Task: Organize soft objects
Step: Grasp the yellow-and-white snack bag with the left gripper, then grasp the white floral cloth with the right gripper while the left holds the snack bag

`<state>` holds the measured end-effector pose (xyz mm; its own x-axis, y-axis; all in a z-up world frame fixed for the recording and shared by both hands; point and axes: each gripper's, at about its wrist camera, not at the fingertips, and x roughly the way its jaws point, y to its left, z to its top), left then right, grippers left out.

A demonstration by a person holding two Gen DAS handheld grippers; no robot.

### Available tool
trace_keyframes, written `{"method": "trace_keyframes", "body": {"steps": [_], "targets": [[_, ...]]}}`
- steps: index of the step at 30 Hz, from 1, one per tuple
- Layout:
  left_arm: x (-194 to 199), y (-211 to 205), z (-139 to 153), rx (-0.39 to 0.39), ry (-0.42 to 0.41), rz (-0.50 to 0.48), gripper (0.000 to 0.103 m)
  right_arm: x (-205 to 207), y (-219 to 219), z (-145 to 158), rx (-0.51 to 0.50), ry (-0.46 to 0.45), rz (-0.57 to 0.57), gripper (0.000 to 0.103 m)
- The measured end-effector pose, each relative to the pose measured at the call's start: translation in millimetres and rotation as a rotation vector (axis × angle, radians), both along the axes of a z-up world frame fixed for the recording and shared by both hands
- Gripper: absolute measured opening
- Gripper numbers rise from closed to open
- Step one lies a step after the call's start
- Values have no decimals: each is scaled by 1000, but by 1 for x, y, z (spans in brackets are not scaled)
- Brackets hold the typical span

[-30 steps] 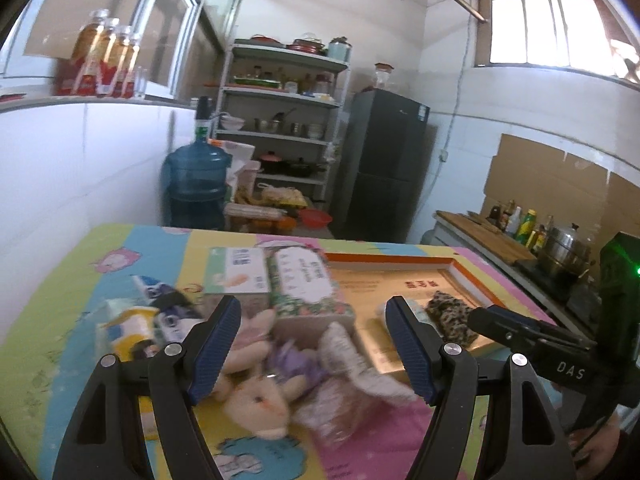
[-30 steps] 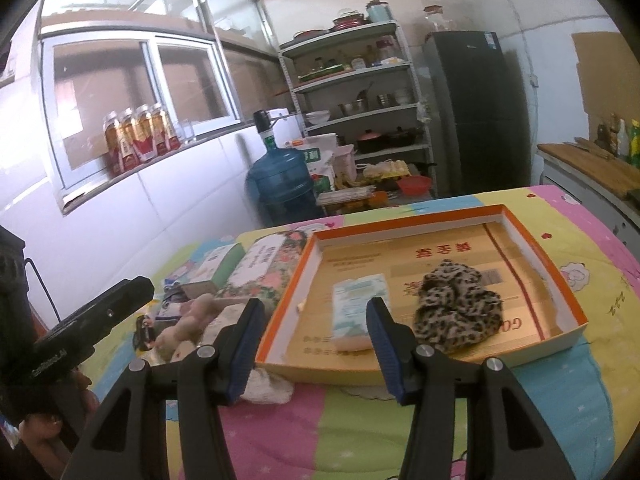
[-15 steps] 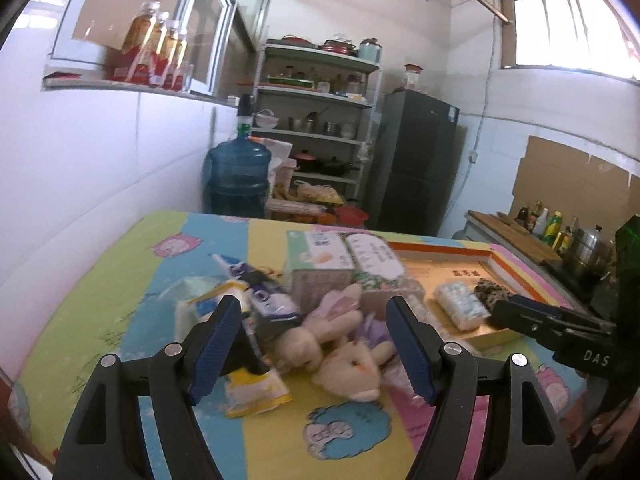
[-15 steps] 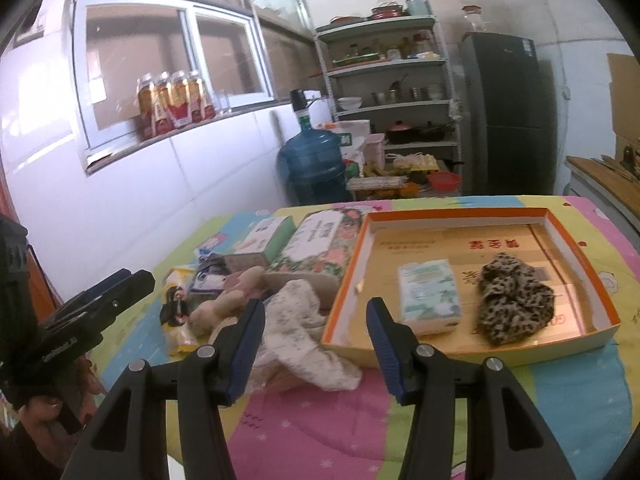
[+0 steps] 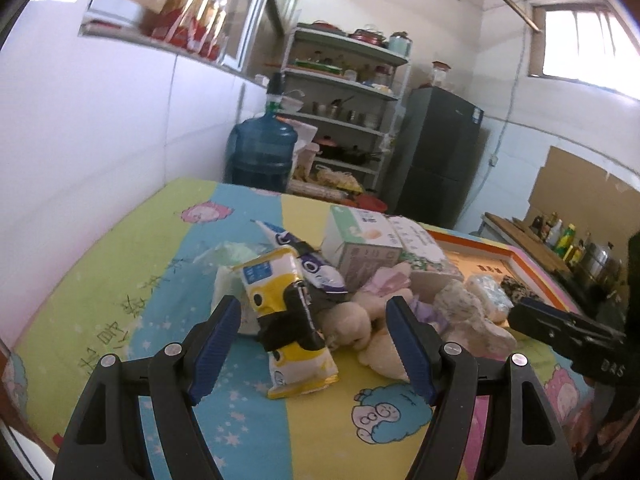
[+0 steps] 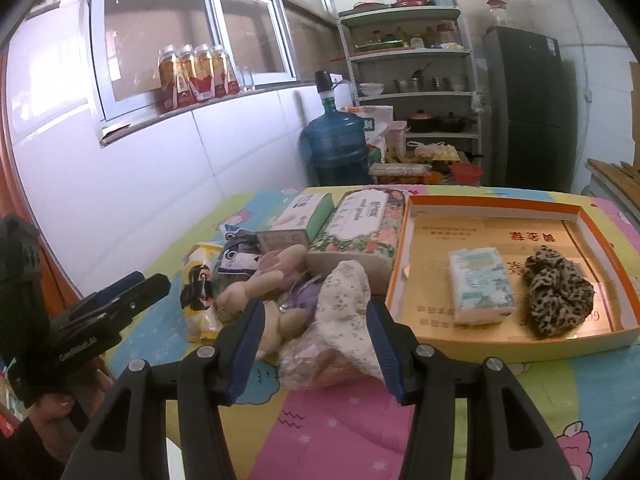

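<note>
Jaws of both grippers stand apart, empty. The left gripper (image 5: 313, 330) has swung from the orange tray (image 6: 600, 334) to a yellow snack packet (image 5: 286, 312); the right gripper (image 6: 314, 330) now frames a floral cloth (image 6: 344, 300) on the bench (image 6: 328, 432).
</note>
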<state>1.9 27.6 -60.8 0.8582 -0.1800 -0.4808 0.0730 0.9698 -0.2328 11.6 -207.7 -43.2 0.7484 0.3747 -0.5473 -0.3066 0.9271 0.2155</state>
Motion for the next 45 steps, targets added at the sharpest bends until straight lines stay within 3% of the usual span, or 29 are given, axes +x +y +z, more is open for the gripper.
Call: {"method": "trace_keyframes", "body": {"steps": [15, 21, 24, 38, 42, 45], "targets": [[37, 5, -31, -58, 107, 80, 76, 15, 0, -11, -5, 32, 1, 53], [48, 6, -40, -46, 140, 90, 53, 20, 2, -15, -5, 44, 16, 53], [46, 4, -40, -41, 128, 88, 48, 23, 3, -17, -2, 51, 23, 53], [43, 5, -41, -35, 101, 60, 46, 30, 11, -25, -75, 70, 15, 52], [41, 6, -41, -36, 99, 59, 46, 30, 11, -26, -86, 65, 3, 22], [40, 7, -39, -36, 97, 59, 46, 30, 9, -24, -64, 60, 8, 12]]}}
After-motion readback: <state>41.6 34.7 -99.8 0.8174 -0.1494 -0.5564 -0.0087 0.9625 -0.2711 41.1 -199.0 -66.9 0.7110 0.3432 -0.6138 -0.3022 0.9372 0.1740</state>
